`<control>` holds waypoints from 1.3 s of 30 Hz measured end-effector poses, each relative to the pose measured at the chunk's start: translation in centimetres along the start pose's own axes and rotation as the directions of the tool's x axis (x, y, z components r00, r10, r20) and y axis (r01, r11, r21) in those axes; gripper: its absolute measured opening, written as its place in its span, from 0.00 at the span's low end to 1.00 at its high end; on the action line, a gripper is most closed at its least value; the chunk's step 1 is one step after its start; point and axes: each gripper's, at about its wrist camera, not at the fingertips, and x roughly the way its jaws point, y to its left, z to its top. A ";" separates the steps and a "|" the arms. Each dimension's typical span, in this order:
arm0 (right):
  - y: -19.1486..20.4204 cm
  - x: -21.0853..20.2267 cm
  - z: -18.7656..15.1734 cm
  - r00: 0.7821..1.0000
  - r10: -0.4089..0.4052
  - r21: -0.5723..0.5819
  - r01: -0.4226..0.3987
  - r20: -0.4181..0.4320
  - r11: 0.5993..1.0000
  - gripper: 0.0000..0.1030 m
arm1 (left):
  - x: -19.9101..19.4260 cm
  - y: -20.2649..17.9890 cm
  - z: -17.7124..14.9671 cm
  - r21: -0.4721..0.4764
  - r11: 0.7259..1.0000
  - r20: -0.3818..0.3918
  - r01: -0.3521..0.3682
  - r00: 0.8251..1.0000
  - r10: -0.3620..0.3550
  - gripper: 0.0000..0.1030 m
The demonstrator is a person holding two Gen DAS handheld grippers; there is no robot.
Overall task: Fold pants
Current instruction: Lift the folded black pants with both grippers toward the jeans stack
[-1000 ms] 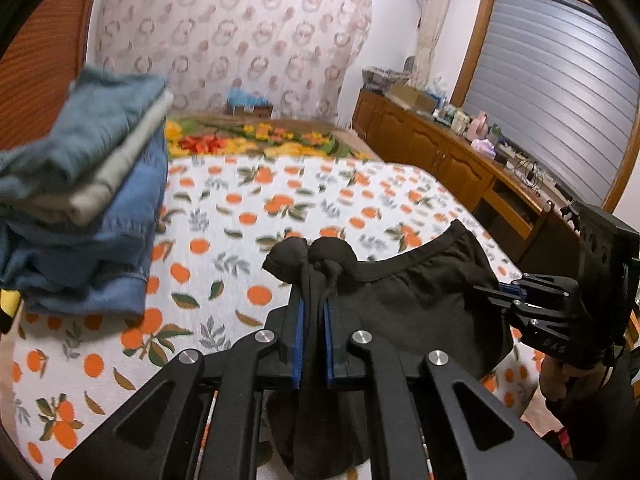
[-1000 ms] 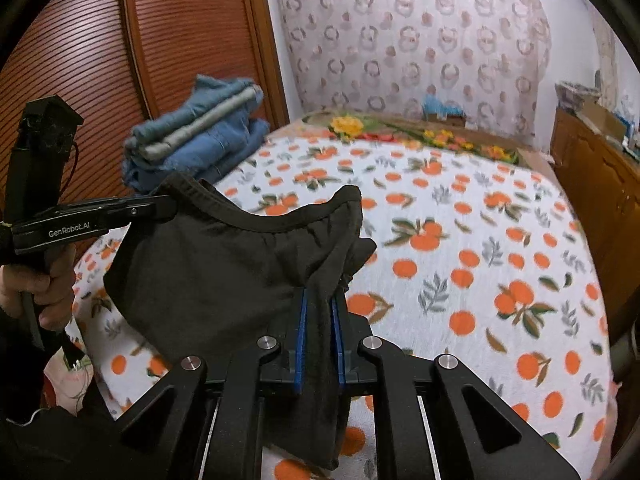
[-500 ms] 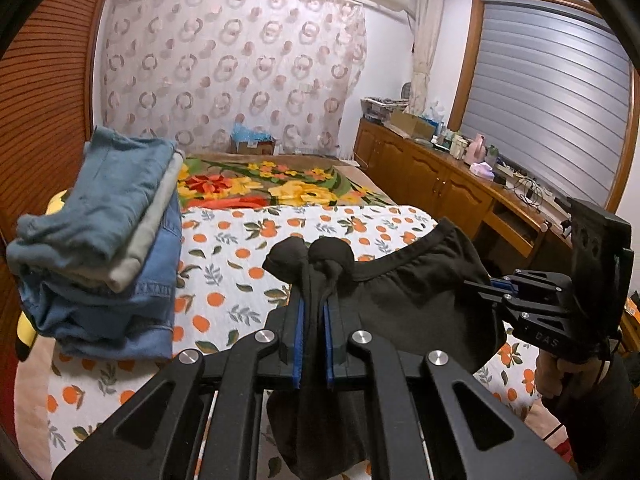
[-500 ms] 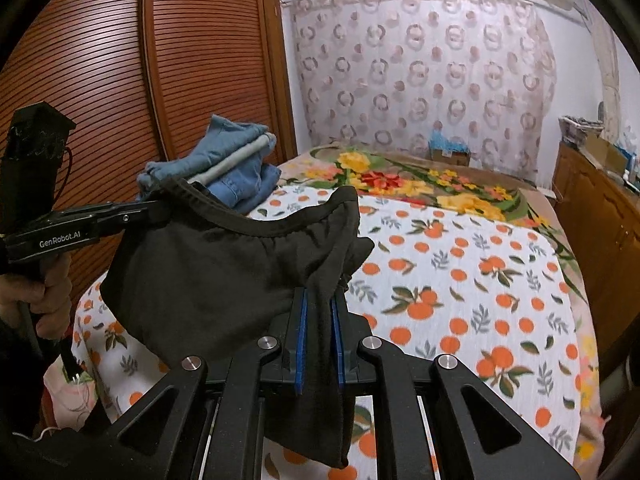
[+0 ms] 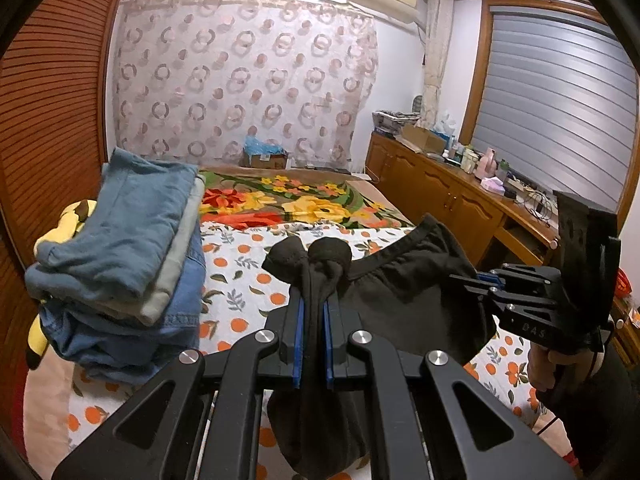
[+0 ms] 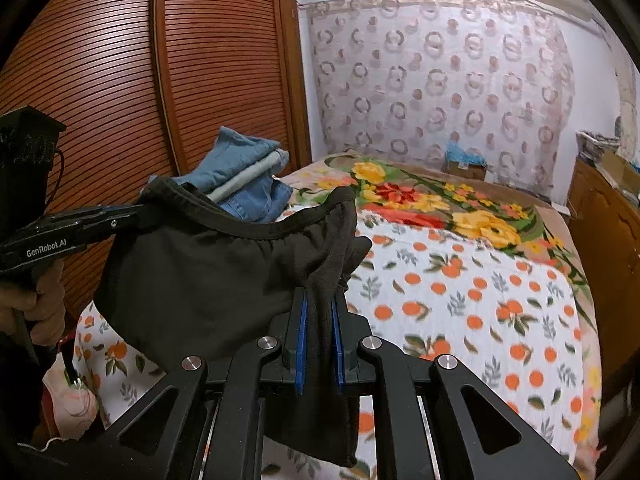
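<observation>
Black pants hang by the waistband in the air above the bed, stretched between both grippers. My left gripper is shut on one bunched end of the waistband, with cloth spilling over and below its blue pads. My right gripper is shut on the other end of the black pants. The waistband sags in a curve between them. In the right wrist view my left gripper shows at the left, and in the left wrist view my right gripper shows at the right. The pants' legs are hidden below the frames.
A stack of folded jeans lies on the bed at the left, by a slatted wooden wardrobe. A yellow plush toy sits under the stack. A wooden sideboard with clutter runs along the right. A cardboard box stands at the bed's far end.
Both grippers have risen with the pants and tilted upward, so more of the wall and ceiling shows. The grip on the waistband is unchanged.
</observation>
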 end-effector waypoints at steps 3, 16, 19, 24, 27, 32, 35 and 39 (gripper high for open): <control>-0.2 0.7 1.1 1.000 0.011 -0.014 -0.011 0.008 1.000 0.10 | -0.2 0.7 0.8 -0.008 1.000 0.013 -0.012 1.000 0.012 0.09; -1.2 4.6 8.0 0.995 0.073 -0.089 -0.067 0.065 0.994 0.10 | -1.4 3.5 5.5 -0.015 0.997 0.079 -0.081 0.994 0.082 0.09; -1.5 5.7 9.3 0.993 0.089 -0.107 -0.081 0.076 0.991 0.10 | -1.4 4.5 6.1 -0.023 0.994 0.084 -0.104 0.991 0.105 0.09; -1.6 7.9 11.3 0.989 0.119 -0.147 -0.105 0.089 0.983 0.10 | -1.5 6.3 7.1 -0.049 0.987 0.098 -0.150 0.983 0.154 0.09; -1.7 9.2 12.2 0.986 0.138 -0.169 -0.120 0.096 0.978 0.10 | -1.6 7.1 7.4 -0.059 0.981 0.107 -0.184 0.976 0.190 0.09; -1.6 11.9 14.0 0.980 0.169 -0.214 -0.144 0.103 0.966 0.10 | -1.2 8.9 7.6 -0.079 0.966 0.106 -0.248 0.961 0.255 0.09; -1.4 13.7 15.0 0.977 0.188 -0.244 -0.159 0.101 0.957 0.10 | -1.2 9.8 7.6 -0.097 0.955 0.106 -0.279 0.952 0.289 0.09; -1.2 16.3 15.9 0.974 0.209 -0.273 -0.179 0.087 0.945 0.10 | -1.0 11.1 7.0 -0.142 0.948 0.088 -0.284 0.951 0.298 0.09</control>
